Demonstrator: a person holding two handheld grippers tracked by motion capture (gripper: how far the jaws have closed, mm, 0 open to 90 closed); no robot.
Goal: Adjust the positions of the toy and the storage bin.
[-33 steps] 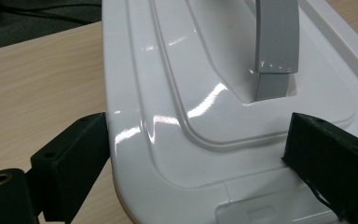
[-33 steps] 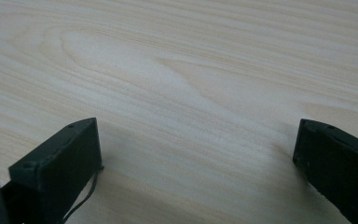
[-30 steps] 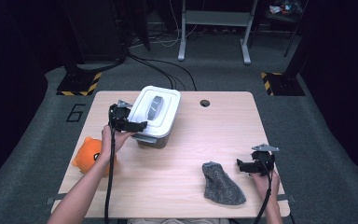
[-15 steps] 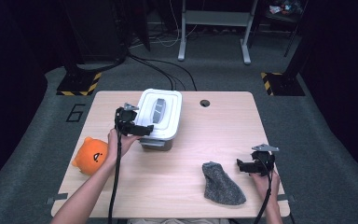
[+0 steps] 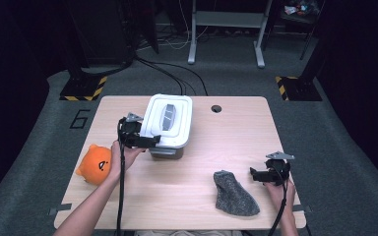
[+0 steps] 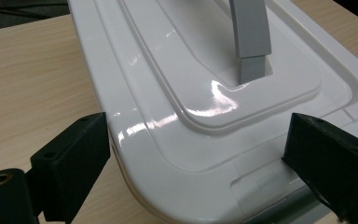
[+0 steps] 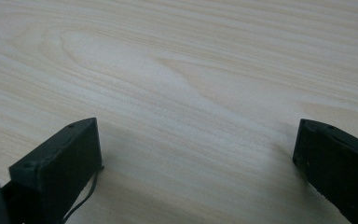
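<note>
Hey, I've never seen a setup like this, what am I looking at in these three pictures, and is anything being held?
A person sits at a wooden table with a hand-held tool in each hand; each tool ends in two black tongs. The high view looks down from above. The other two pictures come from cameras riding on the tools, looking along their own tongs.

On the table lie a white lidded box with a grey handle, an orange plush toy and a grey sock.

The left tongs stand open around the corner of the box lid, having just closed slightly, with no firm grip visible. The right tongs are open over bare wood, beside the sock. So nothing is held.
</note>
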